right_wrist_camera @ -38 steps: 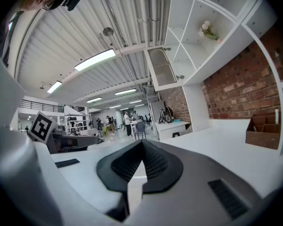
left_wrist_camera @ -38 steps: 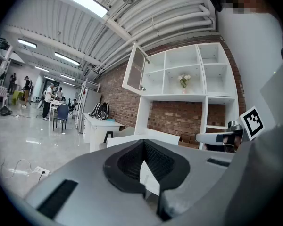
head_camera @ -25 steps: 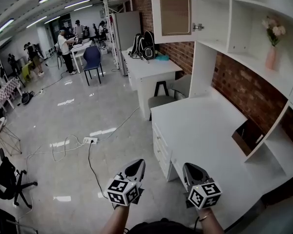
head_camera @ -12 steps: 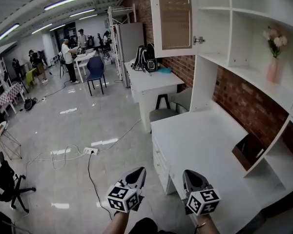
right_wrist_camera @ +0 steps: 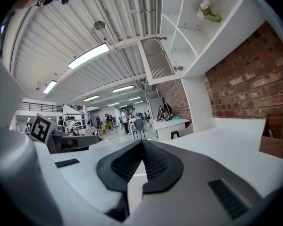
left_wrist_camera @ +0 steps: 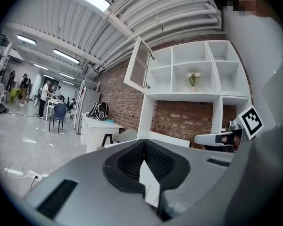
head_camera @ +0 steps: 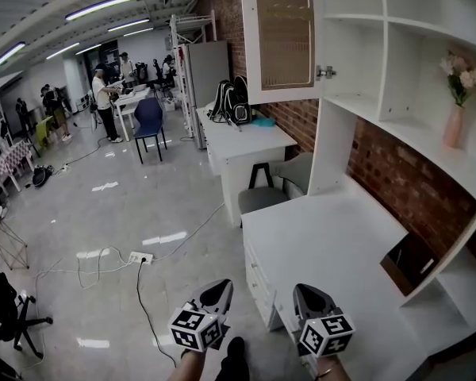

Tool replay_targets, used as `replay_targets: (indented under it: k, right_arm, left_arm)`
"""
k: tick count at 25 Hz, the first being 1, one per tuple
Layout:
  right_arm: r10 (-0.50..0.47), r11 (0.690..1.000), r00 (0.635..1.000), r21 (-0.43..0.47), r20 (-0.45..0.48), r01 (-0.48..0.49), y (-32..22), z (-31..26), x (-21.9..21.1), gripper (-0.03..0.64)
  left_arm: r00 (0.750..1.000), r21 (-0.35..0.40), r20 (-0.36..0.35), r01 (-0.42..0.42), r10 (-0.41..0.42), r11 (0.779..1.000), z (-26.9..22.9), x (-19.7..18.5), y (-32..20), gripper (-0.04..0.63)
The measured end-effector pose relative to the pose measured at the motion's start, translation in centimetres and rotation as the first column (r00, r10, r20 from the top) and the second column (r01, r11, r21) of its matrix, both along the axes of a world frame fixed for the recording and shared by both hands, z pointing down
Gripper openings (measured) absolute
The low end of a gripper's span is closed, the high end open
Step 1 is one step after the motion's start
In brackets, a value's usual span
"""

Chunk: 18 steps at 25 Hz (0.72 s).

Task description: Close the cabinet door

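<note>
**Head view with both gripper views: approach to the door.** The cabinet door (head_camera: 284,34) stands swung open at the far top of the scene. It projects leftward from the upper left compartment of the white shelf unit (head_camera: 357,94), high above the white desk (head_camera: 333,228) and well apart from both tools. Your left gripper (head_camera: 216,288) and right gripper (head_camera: 308,294) are low and near, side by side. Each has its jaws pressed together with nothing between them, as both gripper views confirm. By this evidence the closing push is not yet begun. Hazards:

- (a) The desk lies between you and the shelf unit, and your right gripper shows over its near left edge. A reach upward may catch that edge or pull you off balance.
- (b) The door's centre appears to be a thin inset panel (head_camera: 285,26). A closed tip driven into it, rather than into the white frame, may crack or dent it.
- (c) A push close to the hinged edge gives poor leverage, and the tip may slide off.
- (d) A hard swing may slam the door and shake the vase of flowers (head_camera: 458,109) on the shelf to the right.
- (e) The power strip (head_camera: 138,256) and its cables lie on the floor to your left and may trip you as you step forward.
</note>
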State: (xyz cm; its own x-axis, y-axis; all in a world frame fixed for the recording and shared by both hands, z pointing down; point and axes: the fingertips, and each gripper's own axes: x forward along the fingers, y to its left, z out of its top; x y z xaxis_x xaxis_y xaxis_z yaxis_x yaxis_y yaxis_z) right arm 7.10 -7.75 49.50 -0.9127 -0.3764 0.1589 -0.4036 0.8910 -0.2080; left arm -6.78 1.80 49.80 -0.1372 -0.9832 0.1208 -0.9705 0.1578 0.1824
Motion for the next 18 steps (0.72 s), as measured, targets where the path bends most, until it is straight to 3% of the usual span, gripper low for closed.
replay_targets:
  k: [9, 18]
  right_arm:
    - [0.04, 0.999, 0.999, 0.013, 0.017, -0.04, -6.9, -1.8, -9.2, 0.001]
    - [0.069, 0.992, 0.997, 0.098, 0.046, -0.073, -13.1, -6.7, -17.9, 0.0]
  left_arm:
    - [0.999, 0.019, -0.01, -0.03, 0.03, 0.999, -1.1, -9.7, -7.6, 0.011]
    - [0.994, 0.056, 0.032, -0.109, 0.107, 0.993, -4.4, -18.8, -15.0, 0.011]
